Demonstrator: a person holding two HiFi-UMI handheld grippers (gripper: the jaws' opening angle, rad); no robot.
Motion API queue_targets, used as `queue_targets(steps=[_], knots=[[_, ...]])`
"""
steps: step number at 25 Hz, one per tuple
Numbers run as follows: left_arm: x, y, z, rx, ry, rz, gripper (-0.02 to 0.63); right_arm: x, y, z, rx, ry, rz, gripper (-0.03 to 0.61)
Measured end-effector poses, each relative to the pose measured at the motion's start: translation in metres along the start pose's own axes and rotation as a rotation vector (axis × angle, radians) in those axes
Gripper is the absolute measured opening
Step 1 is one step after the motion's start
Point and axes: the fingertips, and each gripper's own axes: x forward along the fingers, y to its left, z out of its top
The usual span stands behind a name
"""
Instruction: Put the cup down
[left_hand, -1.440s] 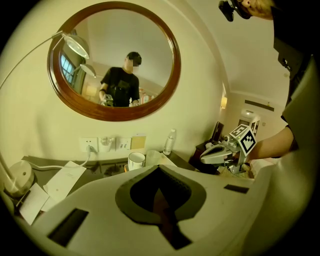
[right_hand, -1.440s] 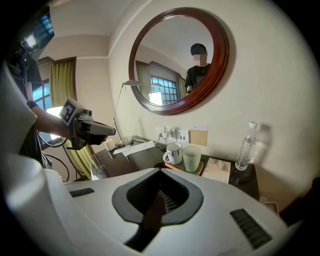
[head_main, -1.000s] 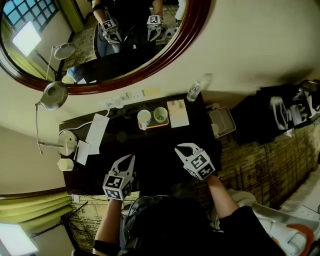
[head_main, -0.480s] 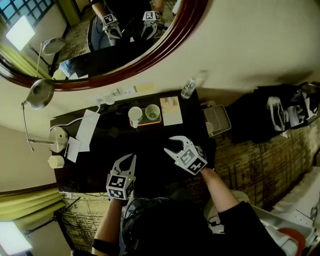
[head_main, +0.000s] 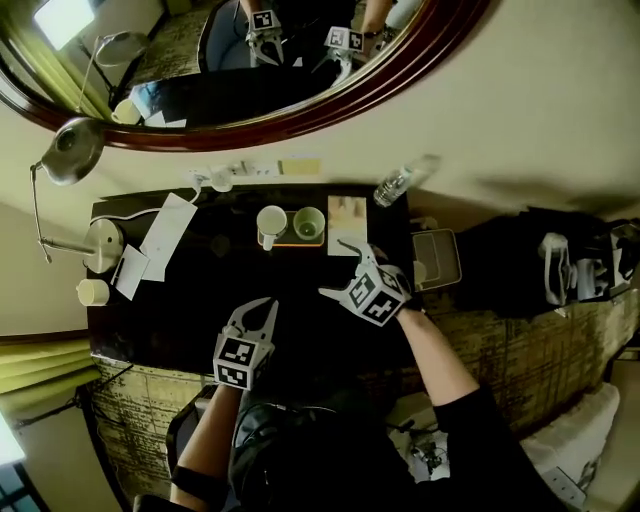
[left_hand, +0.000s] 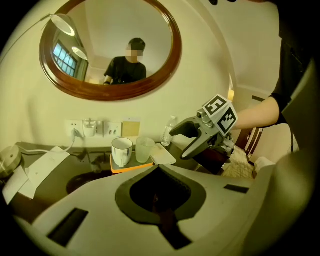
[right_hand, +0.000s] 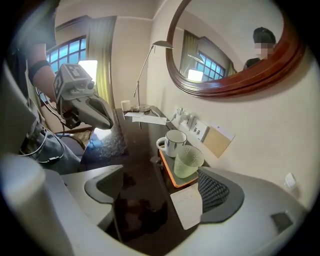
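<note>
Around the dark surface (head_main: 200, 310): mirror, lamp, papers and bottle.

I see an oval mirror (left_hand: 115, 93) in a dark wooden frame along the top of the head view, with a desk lamp (head_main: 100, 243) at the surface's left end and white papers (head_main: 165, 225) just beside its base. A small cream round object (head_main: 92, 292) sits near the left edge. Wall sockets (left_hand: 90, 127) run under the mirror. An orange tray (right_hand: 167, 167) lies at the back, a pale leaflet (head_main: 347, 222) just right of it, and a clear water bottle (head_main: 395, 185) at the upper right corner. A grey tray (head_main: 438, 258) sits off the right end, and dark bags (head_main: 560, 265) lie on patterned carpet (head_main: 500, 320) further right.
</note>
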Motion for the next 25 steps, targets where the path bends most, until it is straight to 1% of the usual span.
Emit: queue_targets(steps=[7,10,12,19,25], knots=[[0.029,0.005,-0.001,-0.052,-0.009,0.031,-0.012,0.033,-0.044,0.017,-0.067,-0.008,0.056,0.511],[0.04,0.012,0.001,-0.068,-0.026,0.051,-0.012,0.05,-0.059,0.02,-0.104,0.011,0.078,0.512],[0.046,0.016,0.002,-0.083,-0.037,0.066,-0.012,0.061,-0.067,0.022,-0.132,0.022,0.095,0.525],[0.056,0.019,-0.007,-0.134,-0.049,0.11,-0.012,0.095,-0.073,0.02,-0.22,0.058,0.154,0.526],[0.056,0.025,-0.016,-0.154,-0.046,0.14,-0.012,0.116,-0.074,0.018,-0.248,0.089,0.189,0.526]])
